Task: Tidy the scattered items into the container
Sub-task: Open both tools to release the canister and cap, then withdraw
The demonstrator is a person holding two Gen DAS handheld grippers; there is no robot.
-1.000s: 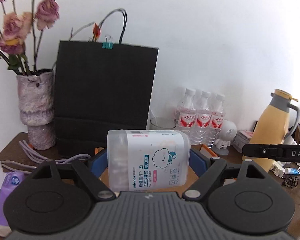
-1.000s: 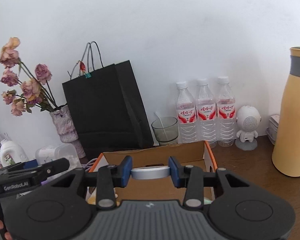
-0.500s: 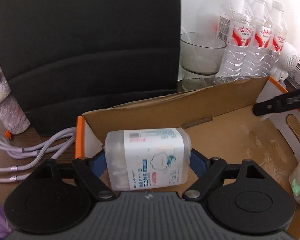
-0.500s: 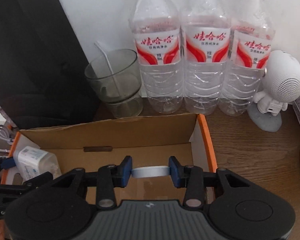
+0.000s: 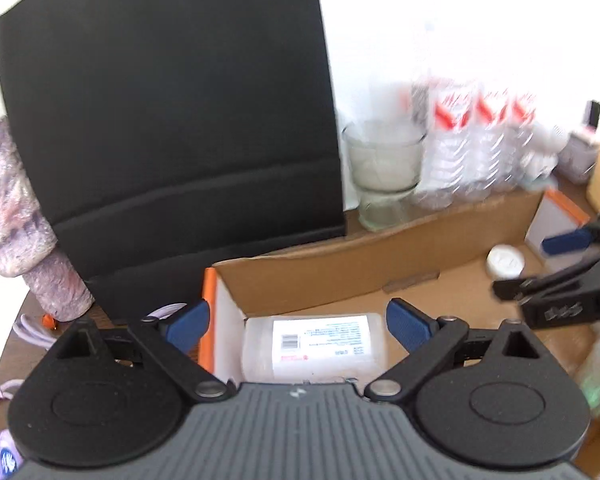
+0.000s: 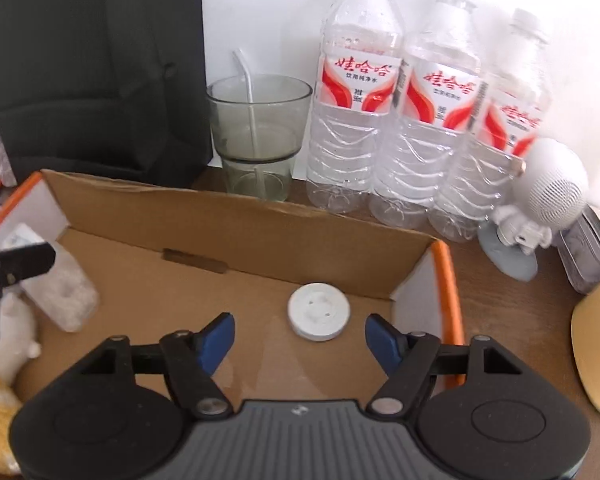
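The cardboard box with orange rims stands on the wooden table; it also shows in the right wrist view. A clear cotton bud box lies on the box floor at its left end, between the open fingers of my left gripper; it shows in the right wrist view too. A white round disc lies on the box floor near the right end, also seen in the left wrist view. My right gripper is open and empty just above the disc.
A black paper bag stands behind the box. A glass with a straw, three water bottles and a white robot figure stand along the wall. A vase is at the left. A plush toy lies in the box.
Both grippers have opened. The left one let go of the cotton bud box, the right one let go of the white disc; both items now lie on the box floor.
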